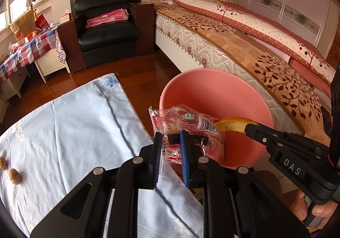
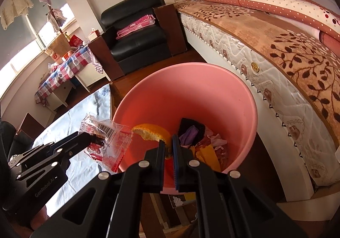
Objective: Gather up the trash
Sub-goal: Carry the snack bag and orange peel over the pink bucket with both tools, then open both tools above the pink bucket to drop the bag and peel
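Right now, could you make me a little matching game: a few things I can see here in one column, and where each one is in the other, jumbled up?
Things:
1. plastic wrapper
2. orange peel
3. walnuts
4. pink bin

Places:
A. lying on the pale blue cloth
B. pinched in the right gripper, over the bin
C. standing on the floor beside the bed
D. pinched in the left gripper, at the bin's rim

Pairs: 1-D, 2-B, 3-A, 4-C
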{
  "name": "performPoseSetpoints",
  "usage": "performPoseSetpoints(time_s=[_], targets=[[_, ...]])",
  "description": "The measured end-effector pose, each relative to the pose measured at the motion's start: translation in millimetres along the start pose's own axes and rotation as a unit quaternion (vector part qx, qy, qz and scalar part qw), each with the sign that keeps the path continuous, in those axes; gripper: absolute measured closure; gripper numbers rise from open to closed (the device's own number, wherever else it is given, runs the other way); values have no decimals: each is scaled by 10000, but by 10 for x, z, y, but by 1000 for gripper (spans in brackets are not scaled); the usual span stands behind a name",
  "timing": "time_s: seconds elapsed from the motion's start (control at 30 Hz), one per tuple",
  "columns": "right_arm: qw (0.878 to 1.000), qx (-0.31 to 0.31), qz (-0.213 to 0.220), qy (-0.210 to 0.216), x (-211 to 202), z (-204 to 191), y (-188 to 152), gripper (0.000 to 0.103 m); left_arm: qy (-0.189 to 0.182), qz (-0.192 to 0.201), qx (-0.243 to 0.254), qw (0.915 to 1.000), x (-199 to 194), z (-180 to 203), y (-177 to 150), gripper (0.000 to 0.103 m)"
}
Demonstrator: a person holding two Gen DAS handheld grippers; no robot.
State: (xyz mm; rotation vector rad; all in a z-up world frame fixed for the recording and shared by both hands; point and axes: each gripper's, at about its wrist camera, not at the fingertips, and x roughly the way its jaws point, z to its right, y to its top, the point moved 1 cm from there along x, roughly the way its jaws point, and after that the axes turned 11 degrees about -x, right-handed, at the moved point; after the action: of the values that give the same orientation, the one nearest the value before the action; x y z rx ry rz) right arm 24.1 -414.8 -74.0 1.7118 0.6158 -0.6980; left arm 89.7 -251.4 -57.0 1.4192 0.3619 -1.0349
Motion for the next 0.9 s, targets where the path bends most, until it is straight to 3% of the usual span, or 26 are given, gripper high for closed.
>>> performPoseSetpoints(time_s=[0.9], targets=[[9997,171,-173,-91,167,225,-61,96,-19,-97,176,9998,237,208,58,86]])
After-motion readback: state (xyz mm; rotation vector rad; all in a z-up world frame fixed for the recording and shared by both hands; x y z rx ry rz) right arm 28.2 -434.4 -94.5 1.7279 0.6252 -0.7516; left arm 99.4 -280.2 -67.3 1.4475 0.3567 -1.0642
